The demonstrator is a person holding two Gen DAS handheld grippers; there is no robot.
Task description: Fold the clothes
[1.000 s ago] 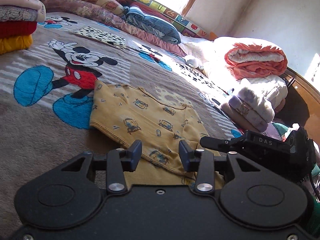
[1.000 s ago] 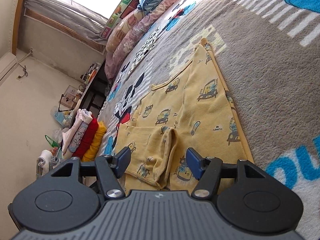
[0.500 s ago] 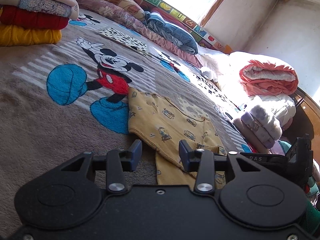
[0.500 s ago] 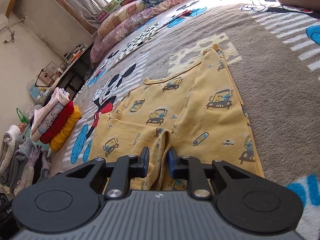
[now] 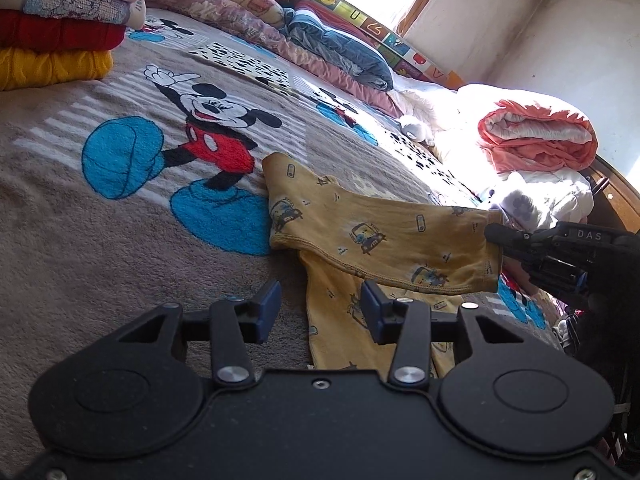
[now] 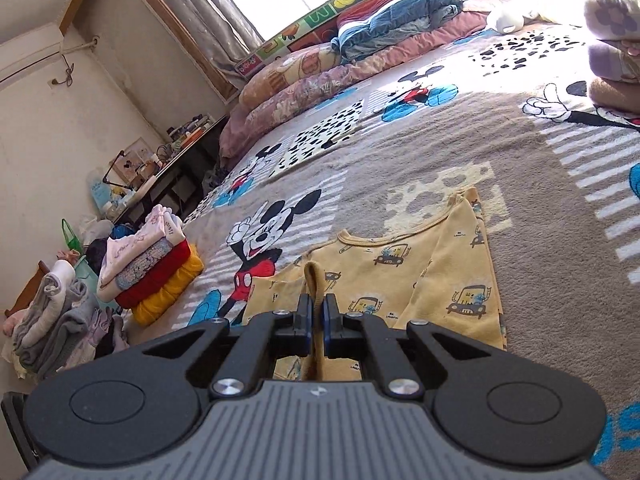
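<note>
A yellow child's shirt with car prints point(image 5: 360, 236) lies on the Mickey Mouse blanket point(image 5: 120, 200). My right gripper point(image 6: 316, 312) is shut on the cuff of one sleeve point(image 6: 314, 280) and holds it lifted; in the left wrist view the right gripper point(image 5: 496, 236) stretches that sleeve out above the shirt's body. The rest of the shirt point(image 6: 440, 272) lies flat beyond it. My left gripper point(image 5: 320, 312) is open and empty, low over the blanket at the shirt's near edge.
A stack of folded clothes point(image 5: 52, 28) sits at the far left, also in the right wrist view point(image 6: 152, 264). Pillows and a blue quilt point(image 5: 340, 52) line the window side. Rolled bedding point(image 5: 536, 136) lies at the right. Unfolded clothes point(image 6: 52, 320) are heaped beside the bed.
My right gripper closed on the sleeve cuff and lifted it, pulling the sleeve out to the right across the shirt. My left gripper stayed open and drew back leftward.
</note>
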